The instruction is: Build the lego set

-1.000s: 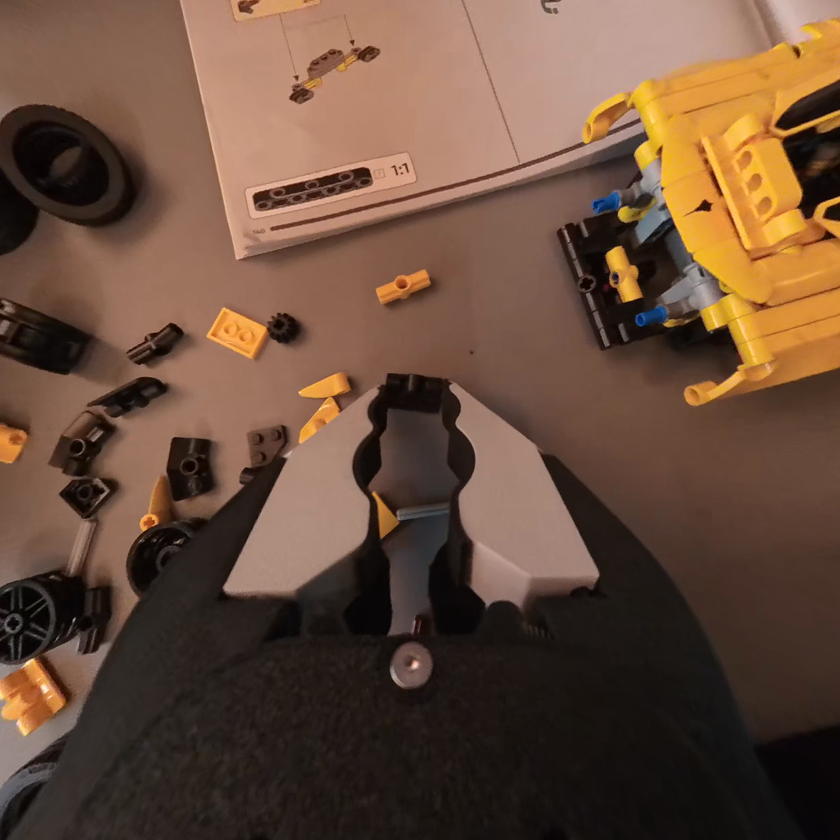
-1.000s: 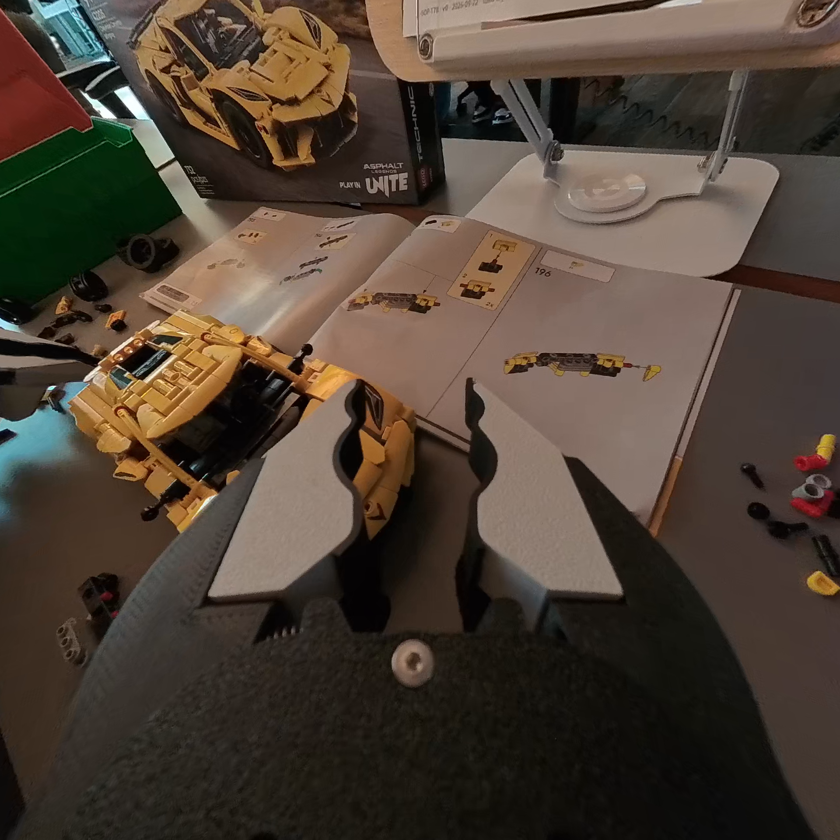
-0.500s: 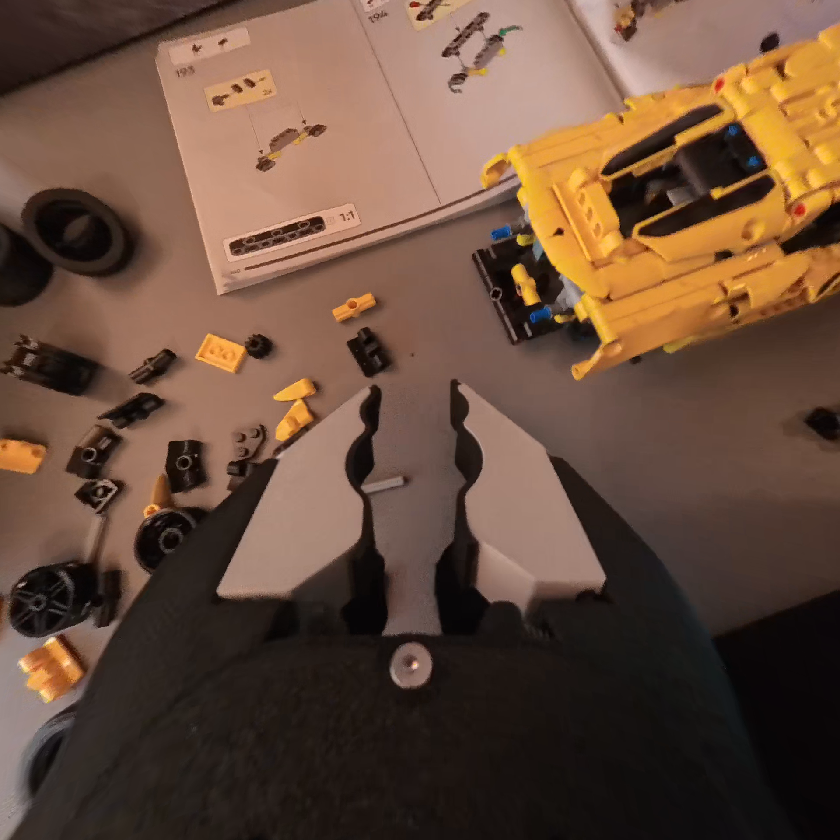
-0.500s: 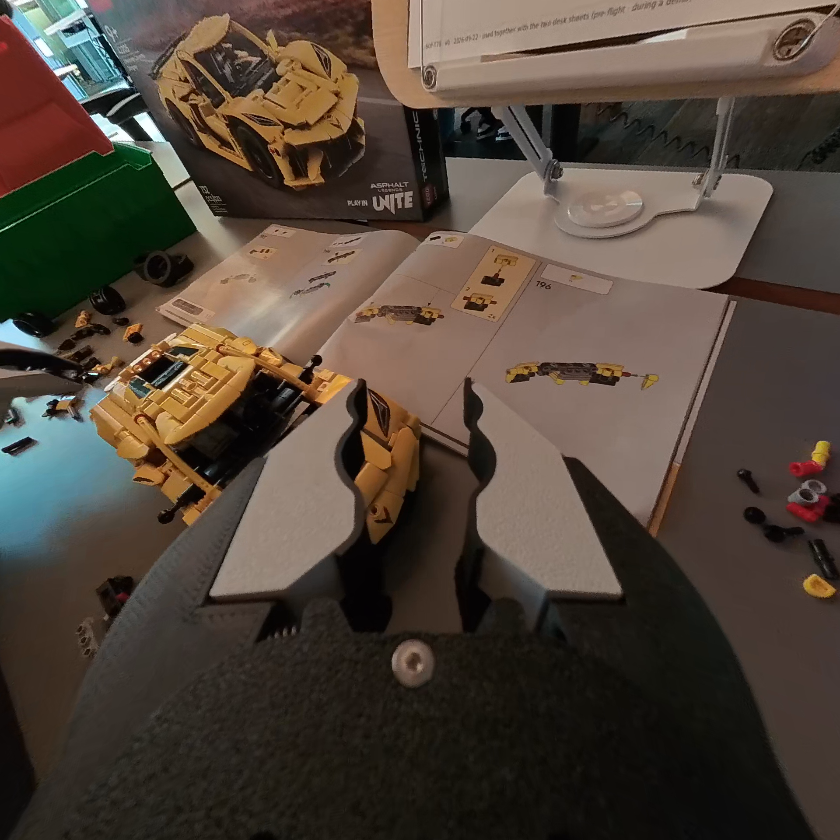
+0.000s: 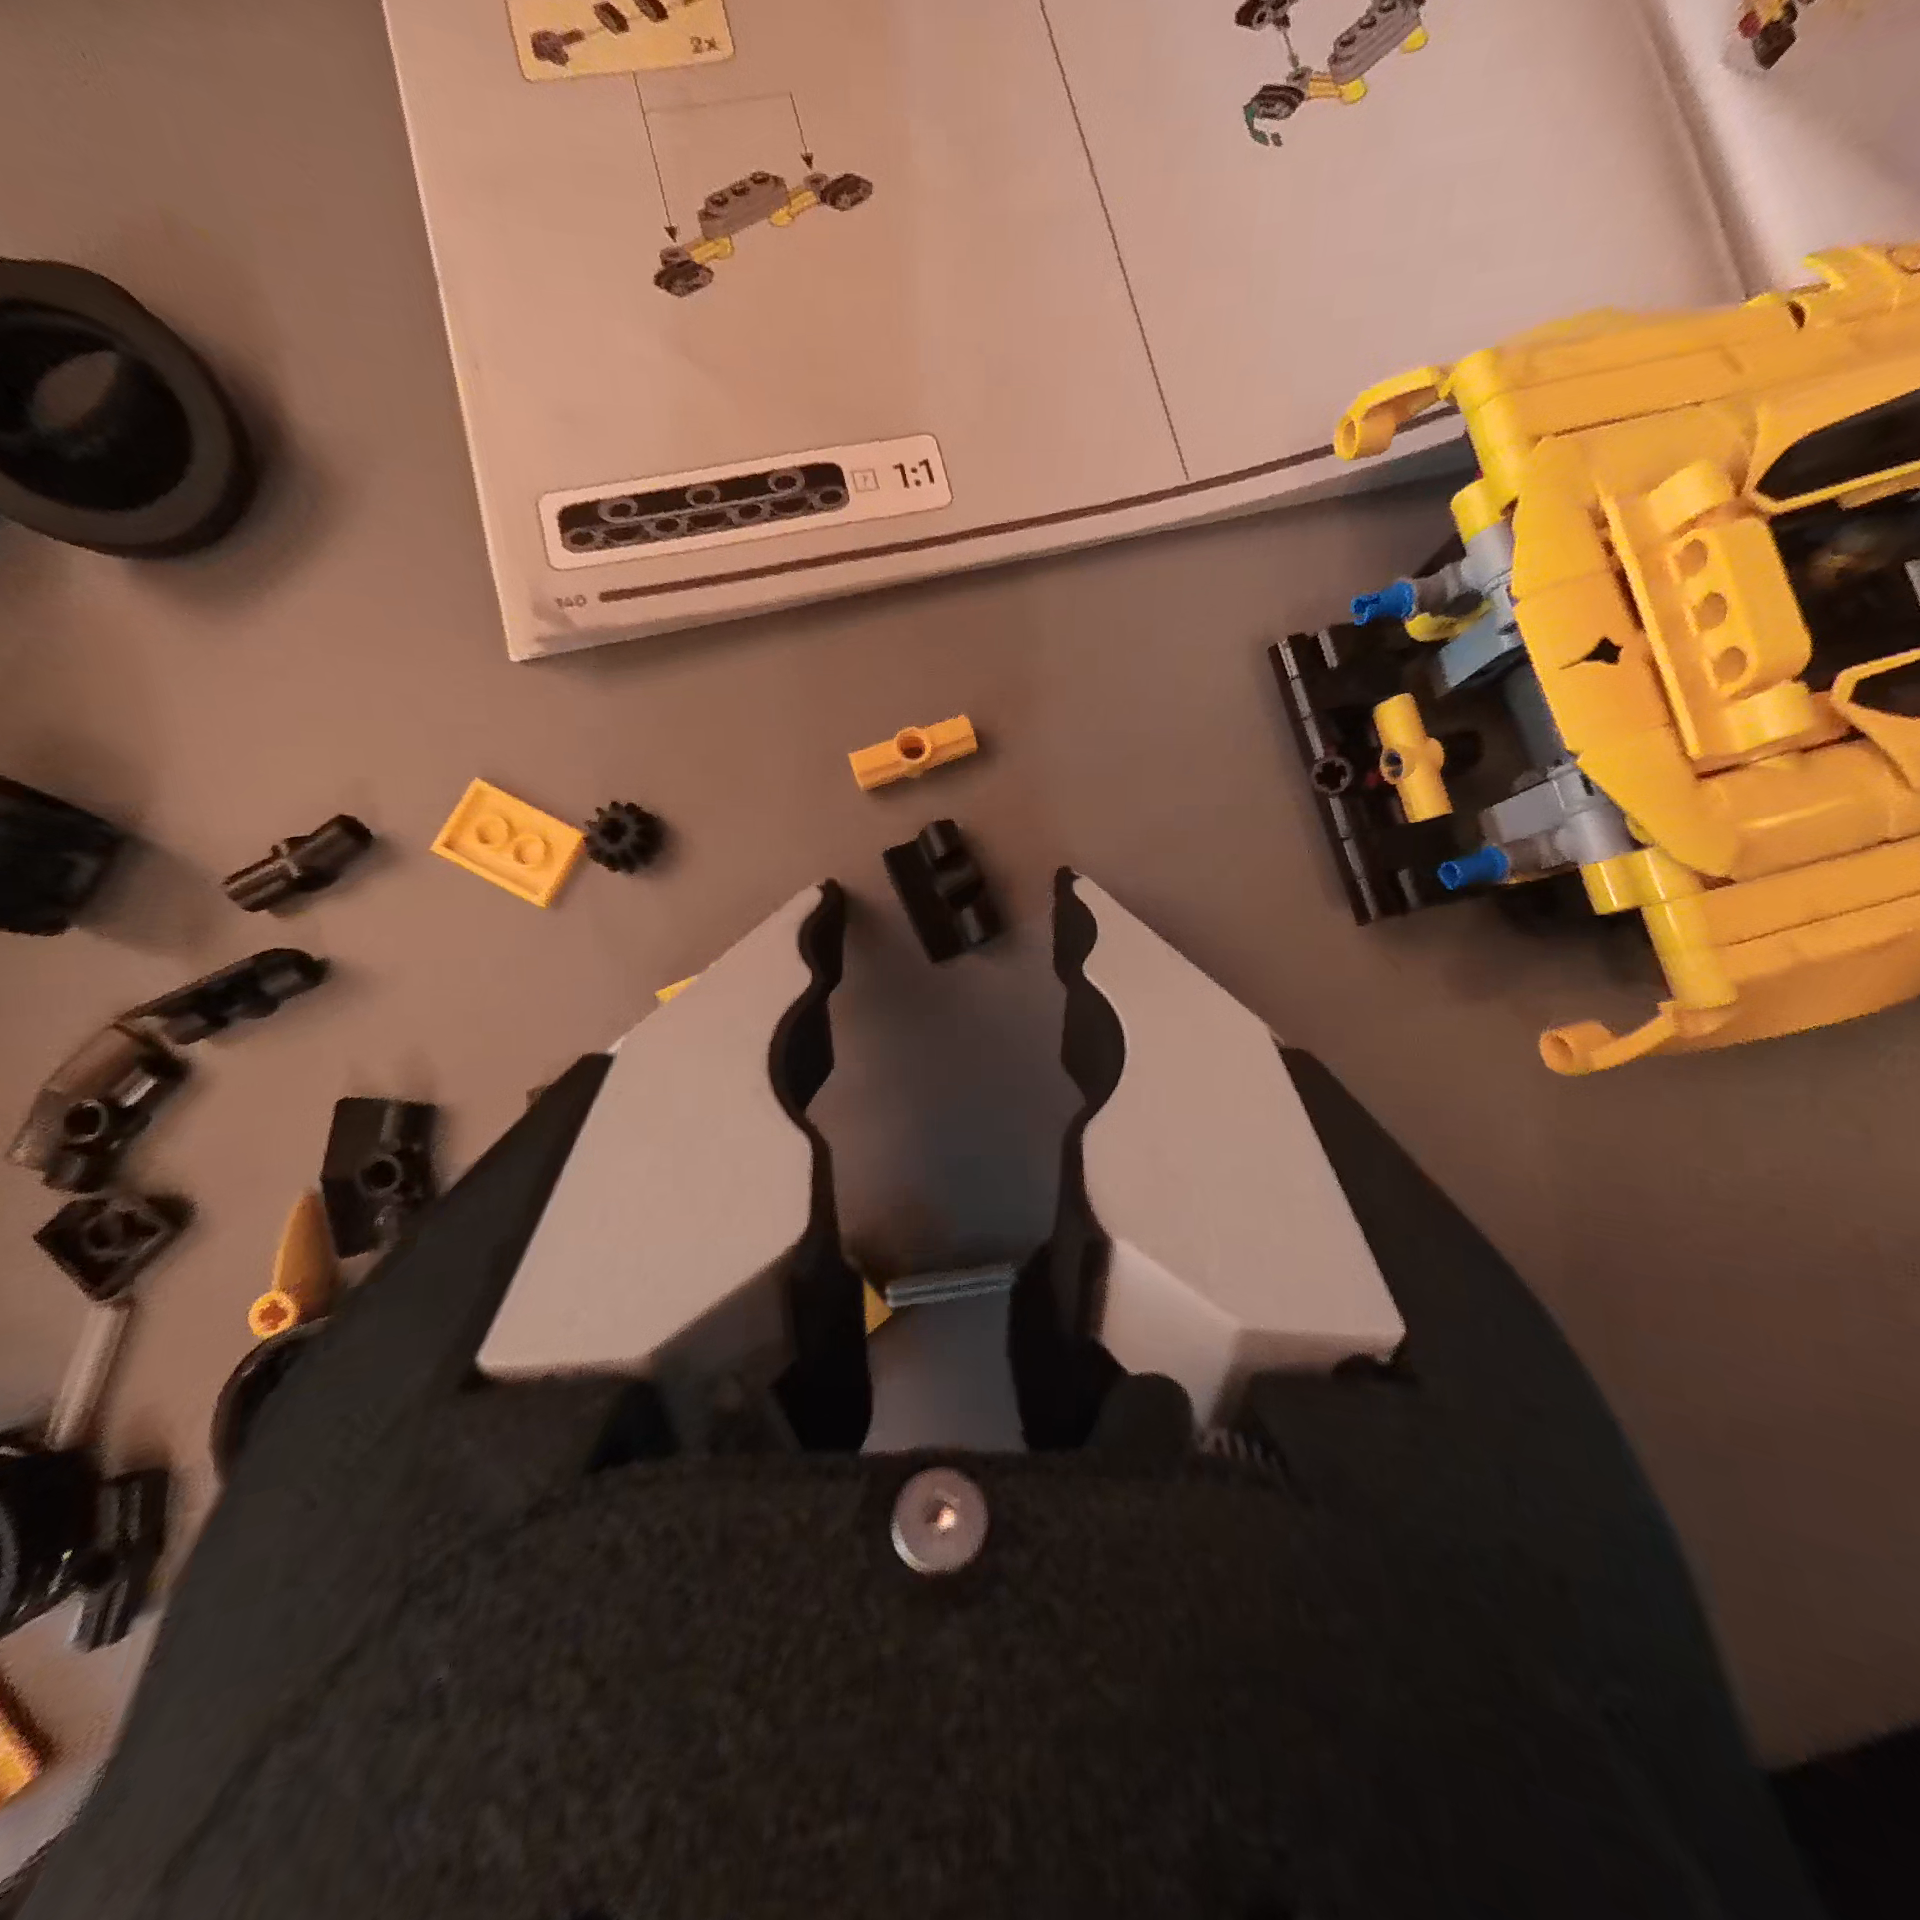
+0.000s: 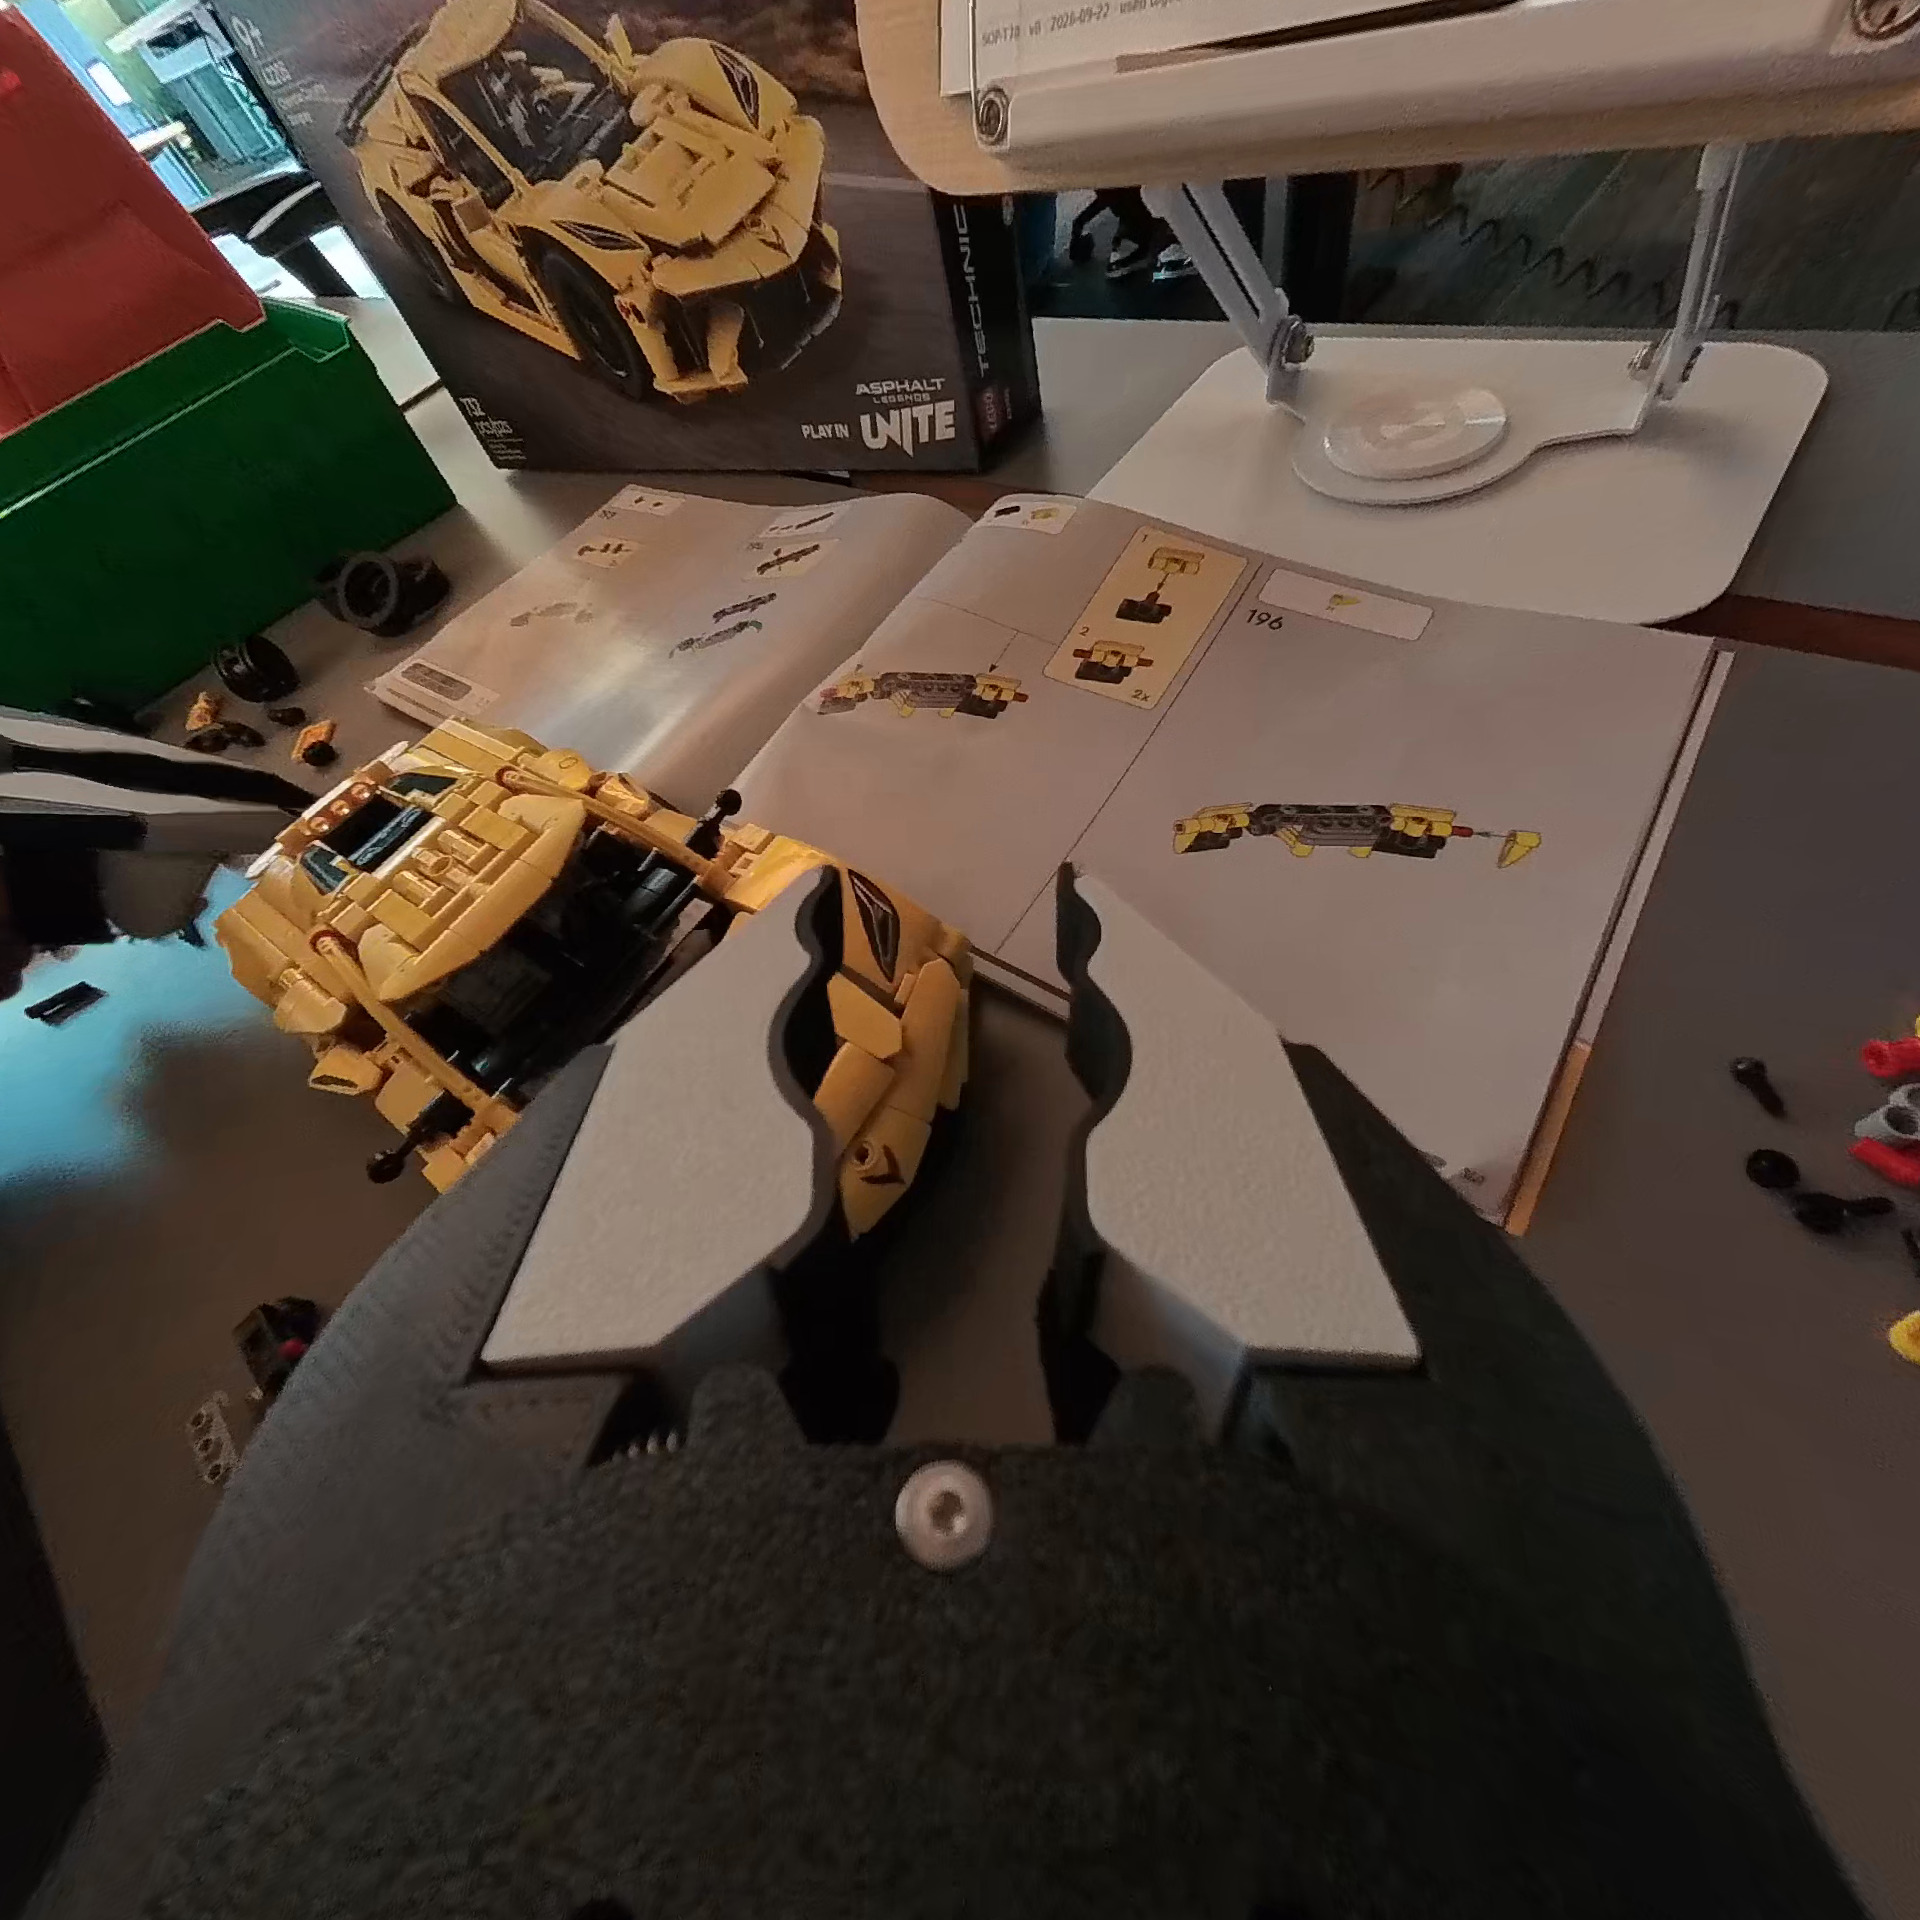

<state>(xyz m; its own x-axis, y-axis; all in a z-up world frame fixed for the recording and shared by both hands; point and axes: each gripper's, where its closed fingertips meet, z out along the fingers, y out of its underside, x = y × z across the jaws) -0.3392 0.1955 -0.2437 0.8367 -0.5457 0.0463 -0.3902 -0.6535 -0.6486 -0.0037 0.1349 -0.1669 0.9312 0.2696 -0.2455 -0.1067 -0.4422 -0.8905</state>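
Note:
In the left wrist view my left gripper (image 5: 948, 889) is open and low over the grey table, with a small black piece (image 5: 940, 914) lying on the table between its fingertips. A short grey axle (image 5: 951, 1288) lies under the jaws farther back. The partly built yellow car (image 5: 1683, 675) stands to the right, and the open instruction booklet (image 5: 935, 312) lies ahead. In the right wrist view my right gripper (image 6: 948, 883) is open and empty, held above the car's nose (image 6: 499, 935) and the booklet (image 6: 1299, 779). The left gripper's fingers (image 6: 125, 810) show at the left edge there.
Loose parts lie left of the left gripper: a yellow plate (image 5: 507, 840), a black gear (image 5: 621, 834), a yellow connector (image 5: 912, 750), and a tyre (image 5: 104, 416). The set's box (image 6: 644, 260), a green bin (image 6: 187, 499) and a white stand base (image 6: 1507, 468) stand behind. Small pins (image 6: 1891, 1122) lie at the right. There is about 35 cm between the tips of the two grippers. My left gripper is the nearer one to the short grey axle (image 5: 951, 1288): about 7 cm, against 35 cm.
The left gripper let go of the black piece, rose, then came back down with its jaws wider around the piece. The right gripper has barely moved.

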